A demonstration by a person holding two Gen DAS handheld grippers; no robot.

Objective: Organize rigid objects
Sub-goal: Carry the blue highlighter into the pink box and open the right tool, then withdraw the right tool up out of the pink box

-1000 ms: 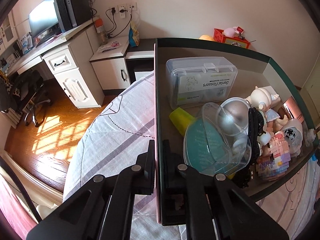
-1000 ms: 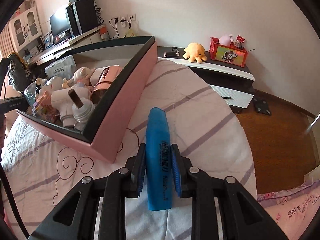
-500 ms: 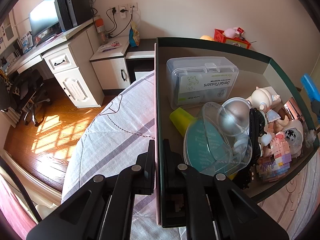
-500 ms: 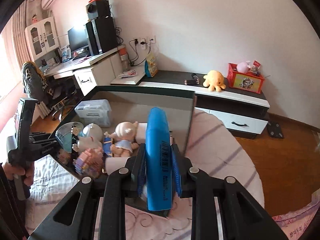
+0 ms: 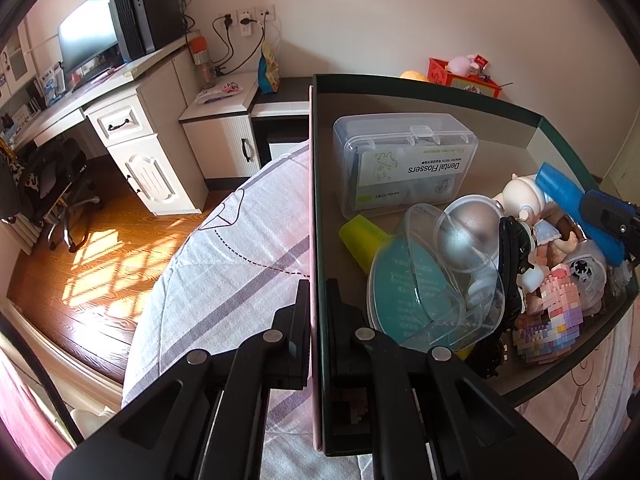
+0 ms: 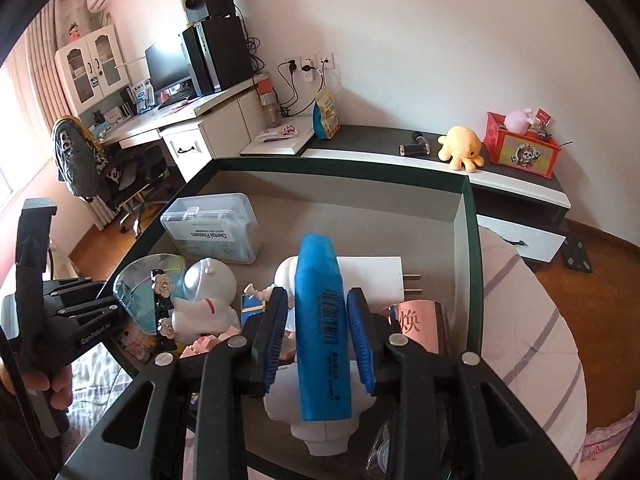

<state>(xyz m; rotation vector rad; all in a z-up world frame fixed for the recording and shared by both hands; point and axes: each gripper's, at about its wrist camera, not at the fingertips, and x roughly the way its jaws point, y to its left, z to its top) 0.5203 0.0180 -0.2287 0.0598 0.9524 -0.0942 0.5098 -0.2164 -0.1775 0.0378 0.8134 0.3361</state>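
My left gripper (image 5: 317, 296) is shut on the left wall of the pink storage box (image 5: 315, 208) and holds it on the bed. The box holds a clear Dental Flossers case (image 5: 404, 160), a clear dome with a silver ball (image 5: 460, 256), dolls and a pixel-block figure (image 5: 548, 312). My right gripper (image 6: 318, 320) is over the box's right side with the blue highlighter (image 6: 324, 332) between its fingers; the pads stand slightly apart from it. The highlighter also shows in the left wrist view (image 5: 576, 208).
The box (image 6: 468, 240) sits on a striped bed (image 5: 224, 264). A white desk with a monitor (image 5: 88, 44) and drawers is at the back left, a low cabinet with an orange plush (image 6: 460, 148) and a red box (image 6: 520, 148) behind.
My right gripper has carried the highlighter from beside the box to above its right side, and its fingers have spread a little. The left gripper and box have not moved.
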